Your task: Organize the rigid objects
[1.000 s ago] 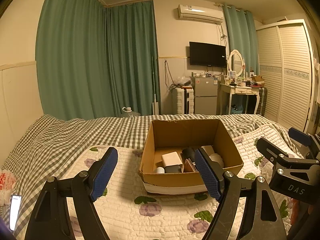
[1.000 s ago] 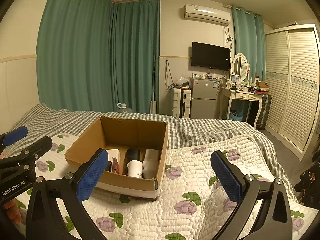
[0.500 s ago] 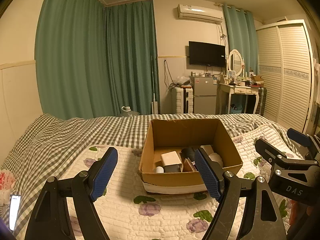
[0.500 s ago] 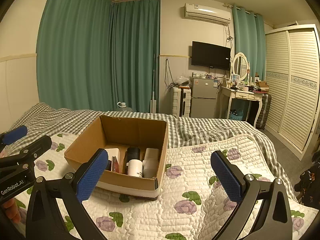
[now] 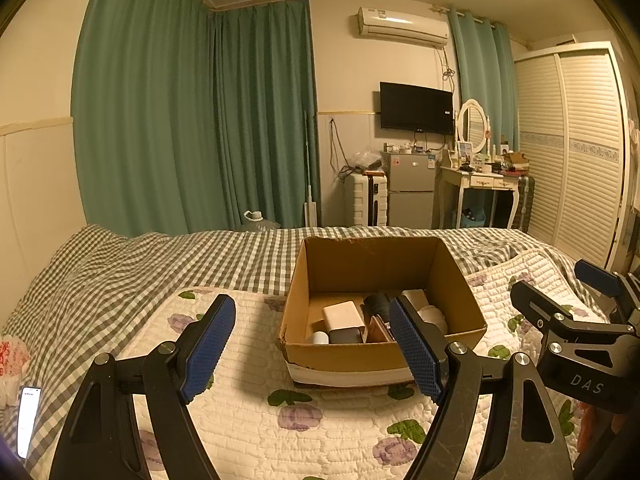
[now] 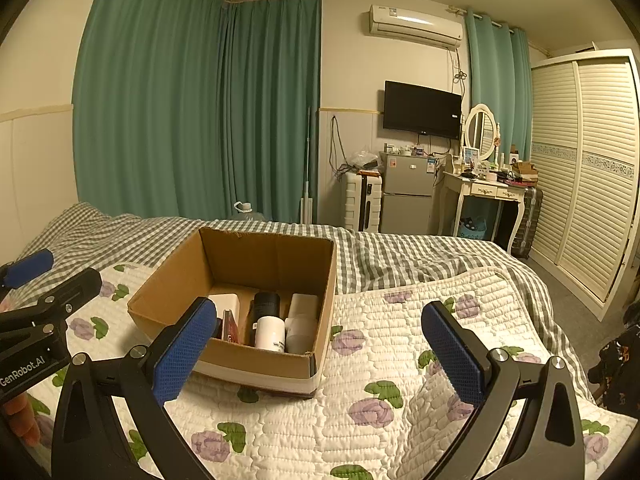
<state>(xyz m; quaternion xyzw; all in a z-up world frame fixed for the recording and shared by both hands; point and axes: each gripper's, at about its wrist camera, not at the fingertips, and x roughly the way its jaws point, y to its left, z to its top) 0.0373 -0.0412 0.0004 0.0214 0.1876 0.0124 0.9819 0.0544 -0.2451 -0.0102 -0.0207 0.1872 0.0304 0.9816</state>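
Note:
An open cardboard box (image 5: 460, 288) (image 6: 168, 292) stands on the floral quilt of a bed. Inside lie several rigid items: a cream block (image 5: 343, 316), a dark cylinder (image 5: 378, 304) (image 6: 266, 304), a white bottle (image 6: 271, 334), a pale container (image 6: 302, 308) and a small red box (image 6: 230, 326). My left gripper (image 5: 312, 344) hovers open in front of the box, nothing between its blue pads. My right gripper (image 6: 320, 344) is also open and empty, just right of the box's near corner. Each gripper shows at the edge of the other's view.
The quilt (image 6: 400, 360) lies over a checked bedspread (image 5: 120, 264). A phone (image 5: 28, 416) rests at the bed's left edge. Beyond the bed are green curtains (image 5: 192, 120), a small fridge (image 6: 406, 196), a dressing table (image 6: 488, 192) and a louvred wardrobe (image 6: 592, 168).

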